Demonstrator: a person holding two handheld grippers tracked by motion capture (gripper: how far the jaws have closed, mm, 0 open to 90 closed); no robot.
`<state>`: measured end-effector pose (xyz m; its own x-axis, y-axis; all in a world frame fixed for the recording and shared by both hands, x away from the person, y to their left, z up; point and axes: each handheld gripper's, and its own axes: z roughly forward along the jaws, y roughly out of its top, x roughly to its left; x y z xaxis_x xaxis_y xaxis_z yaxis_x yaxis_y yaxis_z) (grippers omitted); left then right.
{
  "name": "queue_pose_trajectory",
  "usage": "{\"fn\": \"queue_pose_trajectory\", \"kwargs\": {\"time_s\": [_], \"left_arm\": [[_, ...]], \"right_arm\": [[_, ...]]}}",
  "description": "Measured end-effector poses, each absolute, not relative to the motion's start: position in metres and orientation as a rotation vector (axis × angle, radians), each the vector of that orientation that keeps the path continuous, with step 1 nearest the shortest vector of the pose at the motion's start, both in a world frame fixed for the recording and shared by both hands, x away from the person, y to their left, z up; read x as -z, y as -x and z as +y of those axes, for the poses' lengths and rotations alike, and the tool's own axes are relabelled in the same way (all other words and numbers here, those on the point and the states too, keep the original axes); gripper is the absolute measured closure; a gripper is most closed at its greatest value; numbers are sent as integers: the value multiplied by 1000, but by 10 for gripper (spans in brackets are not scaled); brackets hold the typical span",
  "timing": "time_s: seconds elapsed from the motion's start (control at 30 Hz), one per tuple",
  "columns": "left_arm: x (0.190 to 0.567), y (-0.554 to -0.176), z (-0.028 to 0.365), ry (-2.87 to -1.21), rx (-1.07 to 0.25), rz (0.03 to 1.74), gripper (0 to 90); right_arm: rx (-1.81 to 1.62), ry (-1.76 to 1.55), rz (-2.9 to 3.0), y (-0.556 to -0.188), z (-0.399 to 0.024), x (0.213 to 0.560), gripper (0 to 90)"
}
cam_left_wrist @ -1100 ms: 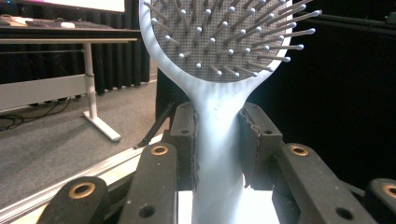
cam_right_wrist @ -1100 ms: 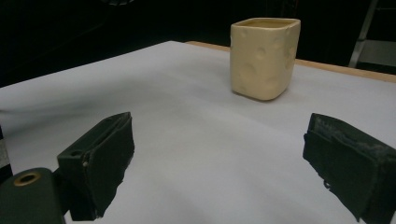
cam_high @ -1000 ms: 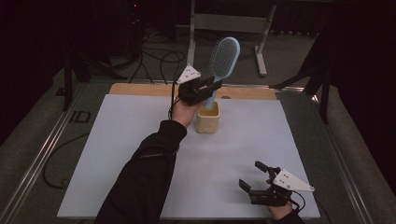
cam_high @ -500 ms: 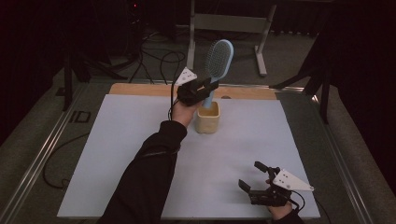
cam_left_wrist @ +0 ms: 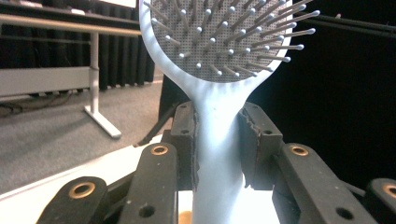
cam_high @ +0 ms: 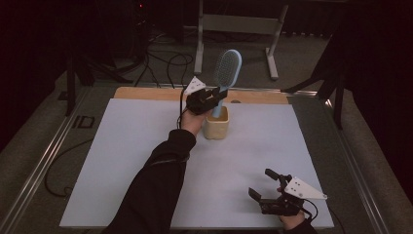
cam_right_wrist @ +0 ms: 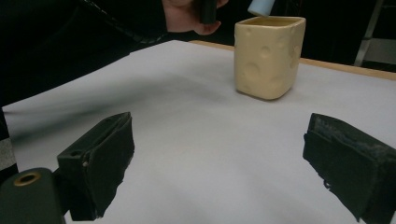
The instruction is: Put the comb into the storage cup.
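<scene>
A light-blue hairbrush stands upright with its handle end down in the mouth of a cream, cheese-patterned cup at the back middle of the white mat. My left gripper is shut on the brush's handle; its pads press it from both sides just below the bristled head. The cup also stands ahead in the right gripper view, with the brush's tip above its rim. My right gripper rests open at the mat's front right, nothing between its pads.
The white mat covers a wooden table whose far edge shows behind the cup. A metal stand and cables lie on the floor beyond. A dark-sleeved forearm stretches up the mat's middle.
The left gripper has come down with the brush, bringing its handle end into the cup's mouth. The right gripper has not moved.
</scene>
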<state>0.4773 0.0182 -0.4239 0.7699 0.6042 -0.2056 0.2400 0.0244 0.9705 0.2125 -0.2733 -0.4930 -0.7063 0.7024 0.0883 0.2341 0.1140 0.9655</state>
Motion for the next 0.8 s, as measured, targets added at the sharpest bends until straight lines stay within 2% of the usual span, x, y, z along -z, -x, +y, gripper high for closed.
{"fn": "queue_pose_trajectory", "kwargs": {"time_s": [0.07,0.23,0.8], "left_arm": [[427,-477,17,-1576,-359,710,700],[435,-479,18,-1593,-332,727,700],[450,-475,16,-1644,-377,741,698]], "right_arm": [[-1621,-908,2009,-213,-274,493,88],[-1623,-907,2011,-213,-274,493,88],[-1628,-908,2015,-212,-274,493,88]]}}
